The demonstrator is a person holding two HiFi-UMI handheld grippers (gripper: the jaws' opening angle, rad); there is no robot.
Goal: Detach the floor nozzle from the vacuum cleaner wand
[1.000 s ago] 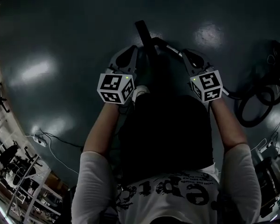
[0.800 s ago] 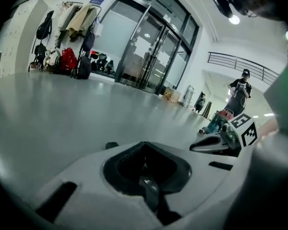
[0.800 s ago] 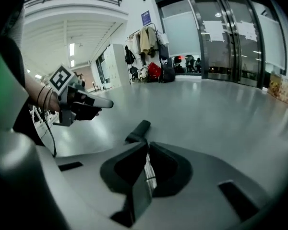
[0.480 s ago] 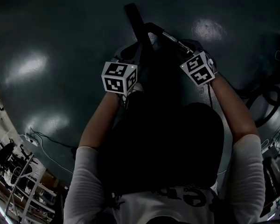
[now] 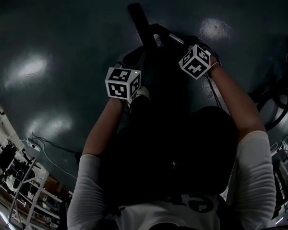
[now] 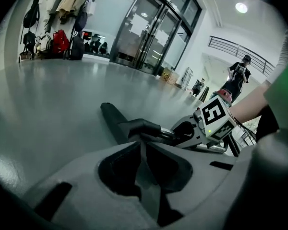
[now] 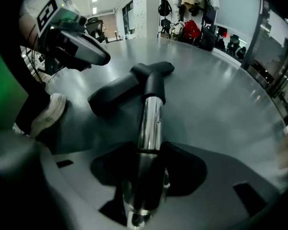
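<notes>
The dark floor nozzle (image 5: 139,20) lies on the grey floor, and its neck joins the chrome wand (image 5: 175,37). The right gripper view looks down along the wand (image 7: 151,114) to the nozzle (image 7: 129,87). My right gripper (image 7: 149,150) straddles the wand. Its jaws are opening, with the tube between them and close to both sides. My left gripper (image 6: 143,147) is shut on nothing. It hovers just short of the nozzle (image 6: 117,123) and its neck, to the left of the wand (image 6: 169,134). In the head view the left gripper (image 5: 133,56) and the right gripper (image 5: 183,42) flank the wand.
A white shoe (image 7: 48,114) stands on the floor beside the nozzle. Dark hose loops (image 5: 278,99) lie at the right, and a white cable (image 5: 48,147) at the lower left. In the left gripper view, bags and coats (image 6: 53,42) line the far wall and a person (image 6: 237,75) stands far off.
Both grippers have sunk toward the floor and closer to the nozzle. The right gripper has rolled and tipped downward over the wand, so its marker cube shows a different face.
</notes>
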